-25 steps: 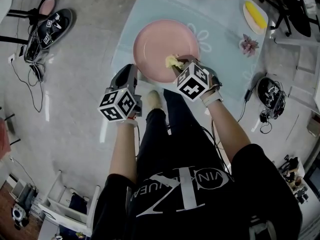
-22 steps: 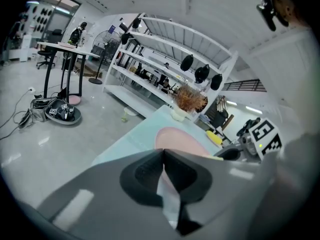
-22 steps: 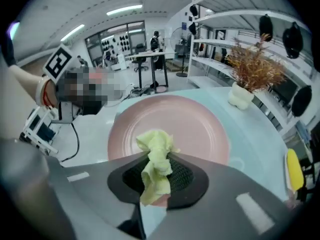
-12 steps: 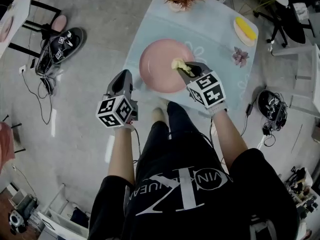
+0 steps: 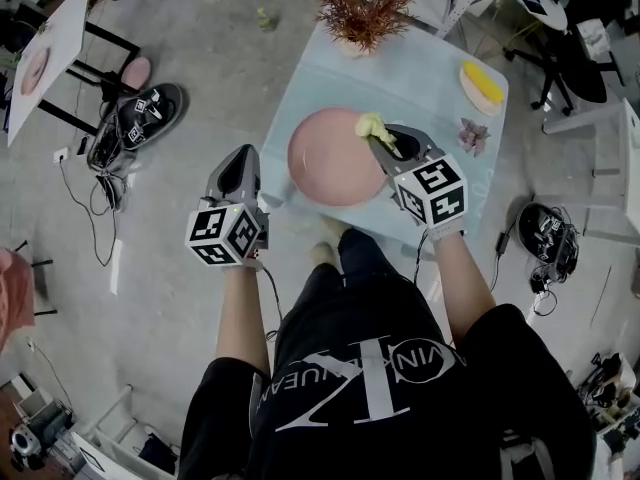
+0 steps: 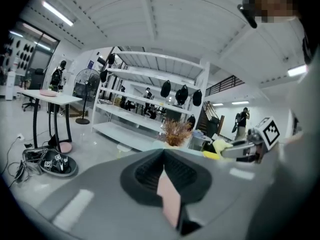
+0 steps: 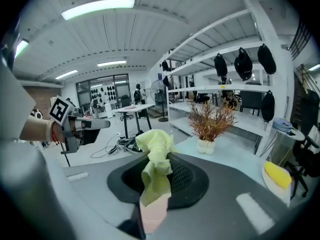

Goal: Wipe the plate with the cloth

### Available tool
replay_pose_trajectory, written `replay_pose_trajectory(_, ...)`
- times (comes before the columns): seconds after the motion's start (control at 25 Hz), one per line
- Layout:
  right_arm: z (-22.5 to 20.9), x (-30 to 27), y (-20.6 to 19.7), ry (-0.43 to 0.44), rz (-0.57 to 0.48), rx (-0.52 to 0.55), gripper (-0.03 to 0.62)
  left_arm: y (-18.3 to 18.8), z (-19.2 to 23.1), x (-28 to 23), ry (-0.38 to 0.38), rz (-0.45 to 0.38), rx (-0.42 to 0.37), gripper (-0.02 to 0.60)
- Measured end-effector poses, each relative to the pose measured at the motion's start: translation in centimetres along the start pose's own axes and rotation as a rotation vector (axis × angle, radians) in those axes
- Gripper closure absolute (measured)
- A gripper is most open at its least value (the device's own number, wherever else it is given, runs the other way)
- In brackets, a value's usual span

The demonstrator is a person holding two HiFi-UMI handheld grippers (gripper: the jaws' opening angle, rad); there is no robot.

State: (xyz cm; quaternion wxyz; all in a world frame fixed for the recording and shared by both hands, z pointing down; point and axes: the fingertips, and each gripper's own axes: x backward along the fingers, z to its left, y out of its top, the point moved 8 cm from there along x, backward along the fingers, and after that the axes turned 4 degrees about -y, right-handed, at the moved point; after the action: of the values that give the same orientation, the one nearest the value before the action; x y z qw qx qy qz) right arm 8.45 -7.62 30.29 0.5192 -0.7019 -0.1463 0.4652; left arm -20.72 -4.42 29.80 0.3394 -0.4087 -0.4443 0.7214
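Note:
A round pink plate (image 5: 335, 158) lies on the pale blue table (image 5: 420, 78). My right gripper (image 5: 384, 140) is shut on a crumpled yellow cloth (image 5: 371, 125), held over the plate's far right rim. In the right gripper view the cloth (image 7: 155, 169) sticks up out of the jaws of that gripper (image 7: 152, 206), which points level across the room. My left gripper (image 5: 240, 168) is shut and holds nothing, left of the table over the floor. The left gripper view shows its closed jaws (image 6: 167, 196) and the right gripper (image 6: 245, 148) with the cloth (image 6: 220, 146).
A dried plant in a white pot (image 5: 364, 13) stands at the table's far edge. A small dish with a yellow item (image 5: 482, 83) and a small purple plant (image 5: 470, 134) are at the right. Spare grippers and cables (image 5: 135, 118) lie on the floor at the left.
The right gripper carried the cloth from the plate's near edge across to its far right rim. The left gripper drew back leftward, away from the plate's edge. The head view pulled back.

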Motion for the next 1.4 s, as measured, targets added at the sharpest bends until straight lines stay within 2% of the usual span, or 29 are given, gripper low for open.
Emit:
replay_pose_trajectory(0.44,-0.9,2.8,5.4,-0.043,-0.182,-0.01,0.516,5.9,-1.4,1.8,0.037,-0.13,-0.115,0.581)
replay_pose_trajectory(0.72,-1.2,4.4,7.7,-0.064,-0.25,-0.018,0.516,8.8,-1.7,2.6,0.034,-0.2,-0.123,0.581)
replay_pose_trajectory(0.92,-1.3,5.8,9.0,-0.072,-0.303,-0.031,0.516,10.0,-1.8,3.3,0.052,-0.225,-0.174,0.581)
replay_pose_trajectory(1.4,-1.9,6.8,10.4,-0.112,-0.37,-0.037,0.516,12.5,-1.6,5.2,0.113,-0.304,-0.207,0.581)
